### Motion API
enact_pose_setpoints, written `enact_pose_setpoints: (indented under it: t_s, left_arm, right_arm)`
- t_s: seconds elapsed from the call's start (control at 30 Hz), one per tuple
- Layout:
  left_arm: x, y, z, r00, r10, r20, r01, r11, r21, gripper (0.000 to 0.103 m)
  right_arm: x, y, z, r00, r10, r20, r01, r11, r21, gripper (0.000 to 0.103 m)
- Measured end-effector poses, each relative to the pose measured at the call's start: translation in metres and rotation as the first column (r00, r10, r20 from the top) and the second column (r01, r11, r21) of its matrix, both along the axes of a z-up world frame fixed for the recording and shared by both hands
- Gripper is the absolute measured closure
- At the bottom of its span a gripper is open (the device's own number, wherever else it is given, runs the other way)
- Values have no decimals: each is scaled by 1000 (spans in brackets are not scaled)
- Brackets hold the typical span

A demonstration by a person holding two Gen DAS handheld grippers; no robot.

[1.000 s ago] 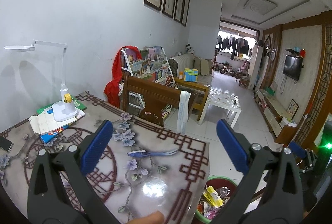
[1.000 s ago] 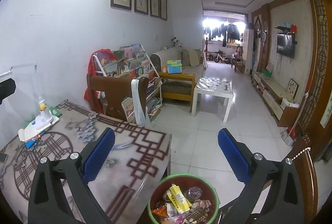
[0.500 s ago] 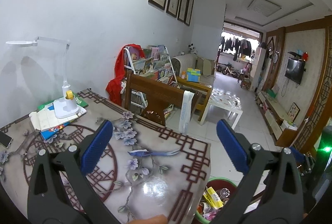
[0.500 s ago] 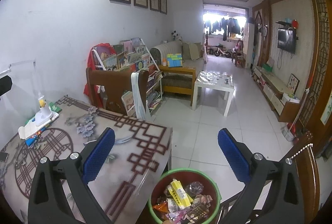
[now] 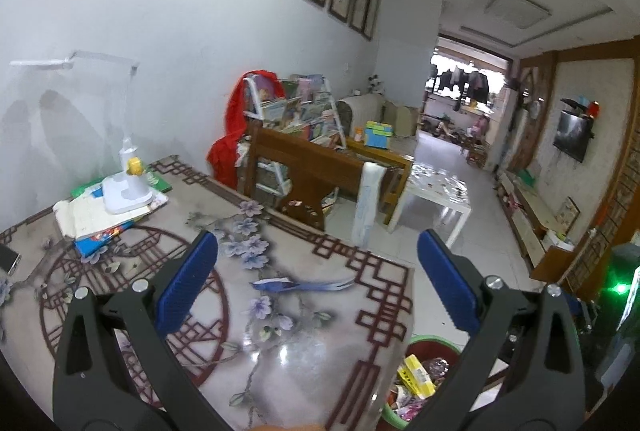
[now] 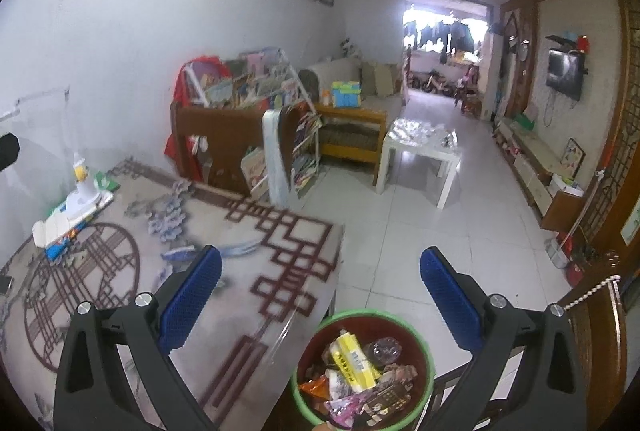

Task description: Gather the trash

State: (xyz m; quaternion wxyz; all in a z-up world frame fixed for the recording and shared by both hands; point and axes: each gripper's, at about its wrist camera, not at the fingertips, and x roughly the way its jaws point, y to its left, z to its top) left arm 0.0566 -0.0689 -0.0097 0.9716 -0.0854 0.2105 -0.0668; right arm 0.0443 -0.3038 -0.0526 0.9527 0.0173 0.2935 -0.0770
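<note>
A round bin with a green rim stands on the floor by the table corner, holding wrappers, a yellow carton and a clear plastic piece. The left wrist view catches the same bin low at the right. My right gripper is open and empty, above the table edge and the bin. Over the patterned tablecloth, my left gripper hangs open with nothing between its blue pads. I see no loose trash on the tablecloth.
A white desk lamp stands on stacked books at the table's far left. A wooden chair with a white cloth is behind the table. Beyond are a book rack, a white low table and tiled floor.
Both views have shifted slightly and tilted; the right gripper has come closer to the bin, which shows fuller. Both grippers stay open and empty.
</note>
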Motion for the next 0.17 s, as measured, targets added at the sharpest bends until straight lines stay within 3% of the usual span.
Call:
enact_pose_setpoints:
  t_s: [0.17]
  left_arm:
    - [13, 28, -32, 994, 86, -61, -86, 996, 7, 5]
  right_arm:
    - [33, 30, -40, 988, 93, -122, -92, 996, 16, 7]
